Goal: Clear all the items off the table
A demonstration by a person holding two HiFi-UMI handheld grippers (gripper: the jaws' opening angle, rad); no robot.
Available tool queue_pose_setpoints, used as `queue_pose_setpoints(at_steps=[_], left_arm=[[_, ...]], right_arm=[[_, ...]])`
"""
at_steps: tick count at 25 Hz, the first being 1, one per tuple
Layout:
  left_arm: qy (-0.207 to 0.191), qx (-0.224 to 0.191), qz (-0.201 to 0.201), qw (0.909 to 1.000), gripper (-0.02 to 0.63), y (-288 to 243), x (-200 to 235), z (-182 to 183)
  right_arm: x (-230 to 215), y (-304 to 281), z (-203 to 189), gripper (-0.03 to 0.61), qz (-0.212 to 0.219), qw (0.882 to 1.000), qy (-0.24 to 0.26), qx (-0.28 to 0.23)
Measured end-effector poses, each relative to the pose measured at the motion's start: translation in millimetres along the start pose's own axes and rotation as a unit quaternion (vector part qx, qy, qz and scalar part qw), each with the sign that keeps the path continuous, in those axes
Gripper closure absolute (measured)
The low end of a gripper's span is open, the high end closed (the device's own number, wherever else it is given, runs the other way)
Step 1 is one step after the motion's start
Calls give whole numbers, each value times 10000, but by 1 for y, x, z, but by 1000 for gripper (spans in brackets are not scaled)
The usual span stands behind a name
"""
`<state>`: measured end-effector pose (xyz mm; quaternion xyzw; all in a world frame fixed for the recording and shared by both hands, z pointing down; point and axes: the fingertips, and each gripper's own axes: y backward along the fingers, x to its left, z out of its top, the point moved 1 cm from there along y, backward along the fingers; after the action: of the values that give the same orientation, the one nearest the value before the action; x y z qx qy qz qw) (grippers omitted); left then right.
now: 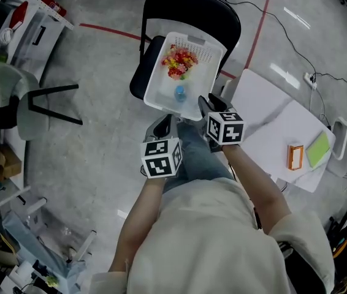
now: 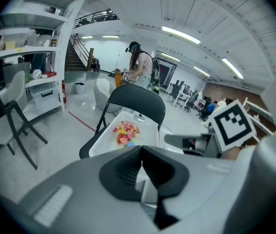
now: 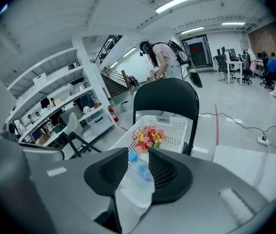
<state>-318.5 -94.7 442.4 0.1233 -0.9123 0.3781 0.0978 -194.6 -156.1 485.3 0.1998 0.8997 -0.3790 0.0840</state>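
Observation:
A white basket (image 1: 155, 84) stands on a black folding chair (image 1: 192, 5). In it lie a bunch of red and yellow artificial flowers (image 1: 178, 63) and a clear bottle with a blue cap (image 1: 179, 93). My right gripper (image 1: 209, 106) hovers just above the basket's near right corner. In the right gripper view its jaws (image 3: 139, 154) stand a little apart, and the bottle (image 3: 140, 177) shows through the gap, lying in the basket (image 3: 174, 128). My left gripper (image 1: 164, 127) hangs short of the basket's near edge. Its pads (image 2: 142, 152) meet with nothing between them.
A white table (image 1: 271, 115) stands to the right with an orange box (image 1: 295, 157) and a green pad (image 1: 318, 150) on it. Shelves and a pale chair (image 1: 14, 97) line the left. A person (image 2: 138, 67) stands far behind the chair. A cable (image 1: 296, 48) crosses the floor.

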Motion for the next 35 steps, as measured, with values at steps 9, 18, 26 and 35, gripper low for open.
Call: queue_pose_setpoints(at_steps=[9, 18, 26, 35], left_arm=[[-147, -69, -55, 9999, 604, 30, -19, -25], [-193, -151, -92, 9997, 604, 56, -34, -47], [-291, -161, -242, 9992, 604, 76, -52, -66], [-358, -28, -494, 9981, 604, 80, -73, -82]], right_arm=[[11, 51, -16, 577, 52, 9997, 133, -192], [34, 98, -31, 580, 240, 9970, 633, -389], [46, 131, -59, 580, 392, 9968, 609, -349], [45, 160, -68, 580, 355, 9974, 442, -452]])
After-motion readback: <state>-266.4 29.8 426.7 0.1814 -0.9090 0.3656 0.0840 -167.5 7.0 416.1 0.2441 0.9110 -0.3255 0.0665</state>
